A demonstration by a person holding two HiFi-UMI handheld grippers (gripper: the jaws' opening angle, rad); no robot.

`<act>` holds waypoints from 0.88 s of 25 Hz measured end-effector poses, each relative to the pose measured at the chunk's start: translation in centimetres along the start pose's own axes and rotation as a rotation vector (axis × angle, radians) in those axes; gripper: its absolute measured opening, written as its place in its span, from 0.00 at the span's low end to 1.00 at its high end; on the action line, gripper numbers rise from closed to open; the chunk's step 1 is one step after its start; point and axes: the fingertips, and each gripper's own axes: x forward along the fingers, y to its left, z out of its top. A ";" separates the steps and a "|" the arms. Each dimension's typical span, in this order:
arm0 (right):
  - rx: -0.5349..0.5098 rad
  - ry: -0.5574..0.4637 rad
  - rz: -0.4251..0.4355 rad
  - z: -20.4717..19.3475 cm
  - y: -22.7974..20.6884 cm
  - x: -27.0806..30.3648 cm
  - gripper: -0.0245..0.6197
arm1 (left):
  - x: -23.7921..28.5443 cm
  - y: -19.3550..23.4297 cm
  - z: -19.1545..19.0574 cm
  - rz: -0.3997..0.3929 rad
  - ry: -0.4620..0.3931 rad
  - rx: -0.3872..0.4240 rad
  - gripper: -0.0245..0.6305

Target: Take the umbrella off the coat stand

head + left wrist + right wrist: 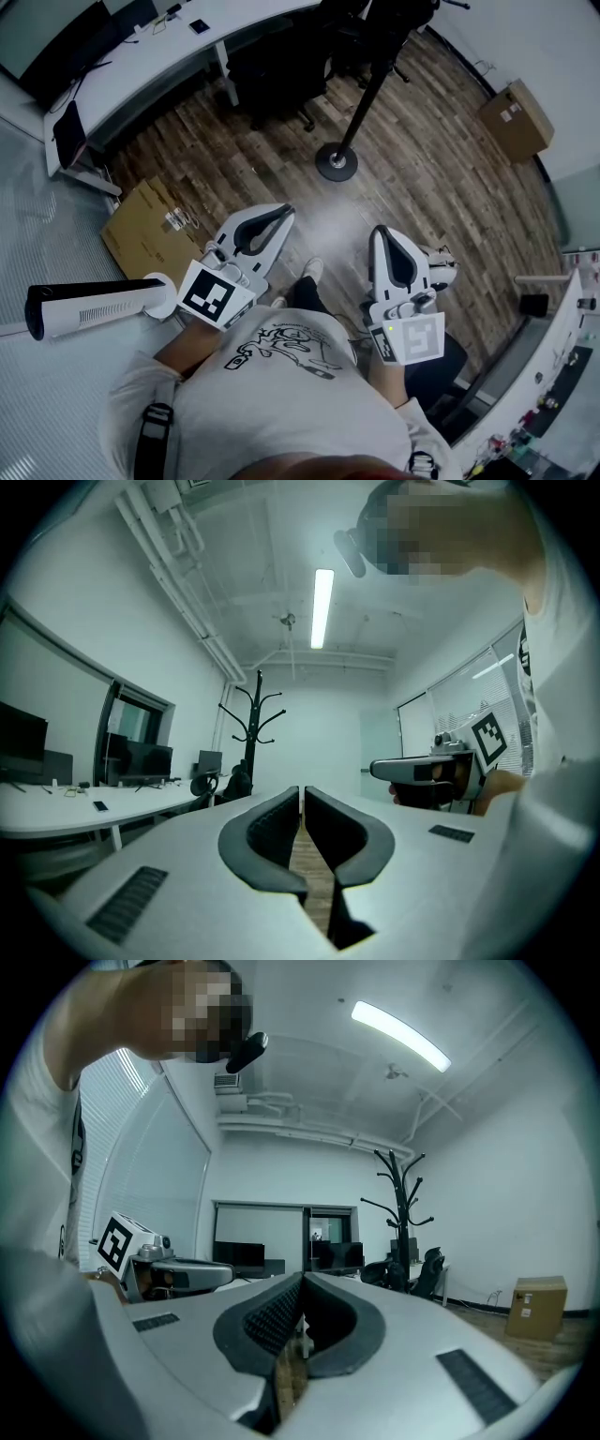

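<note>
The black coat stand (361, 103) rises from a round base (336, 161) on the wood floor ahead of me. It also shows far off as the branched stand (251, 722) in the left gripper view and as the same stand (403, 1213) in the right gripper view. I cannot make out an umbrella among the dark shapes at its top. My left gripper (284, 213) and right gripper (379, 232) are held level side by side, well short of the stand. The left gripper (302, 789) and the right gripper (302, 1279) each have their jaws shut with nothing between them.
Black office chairs (272, 66) stand by a long white desk (159, 56) at the back left. A flattened carton (150, 230) and a white tower fan (94, 307) lie at my left. A cardboard box (515, 117) sits by the right wall.
</note>
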 end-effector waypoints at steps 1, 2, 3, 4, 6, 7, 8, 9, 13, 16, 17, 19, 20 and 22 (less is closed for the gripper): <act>0.000 -0.003 0.001 0.1 -0.8 0.5 0.05 | 0.9 0.3 0.0 0.000 0.001 0.001 0.09; -0.001 -0.006 0.001 0.2 -1.6 1.0 0.05 | 1.9 0.5 0.1 -0.001 0.001 0.003 0.09; -0.001 -0.008 0.000 0.3 -2.5 1.4 0.05 | 2.9 0.7 0.2 -0.002 0.001 0.004 0.09; 0.000 -0.010 -0.002 0.4 -3.4 1.8 0.05 | 3.9 0.8 0.3 -0.004 0.001 0.005 0.09; 0.002 -0.012 -0.006 0.5 -5.2 2.5 0.05 | 5.8 1.1 0.5 -0.007 0.000 0.007 0.09; 0.003 -0.011 -0.008 0.6 -6.0 2.8 0.05 | 6.7 1.2 0.6 -0.009 0.001 0.007 0.09; 0.004 -0.010 -0.010 0.6 -6.9 3.1 0.05 | 7.6 1.3 0.6 -0.010 0.002 0.007 0.09; 0.004 -0.010 -0.012 0.6 -7.7 3.4 0.05 | 8.5 1.3 0.7 -0.012 0.003 0.008 0.09; 0.007 -0.013 -0.015 0.5 -11.3 4.4 0.05 | 12.1 1.3 0.6 -0.013 0.008 0.010 0.09; 0.011 -0.015 -0.016 0.5 -13.8 5.2 0.05 | 14.8 1.6 0.8 -0.010 0.006 0.011 0.09; 0.011 -0.015 -0.016 0.5 -14.6 5.5 0.05 | 15.6 1.6 1.0 -0.010 -0.002 0.012 0.09; 0.012 -0.017 -0.016 0.5 -16.2 6.0 0.05 | 17.2 1.7 1.2 -0.010 -0.012 0.017 0.09; 0.012 -0.018 -0.017 0.4 -16.9 6.3 0.05 | 18.0 1.8 1.2 -0.010 -0.012 0.019 0.09; 0.012 -0.018 -0.017 0.3 -18.3 6.8 0.05 | 19.2 2.0 1.1 -0.006 -0.004 0.021 0.09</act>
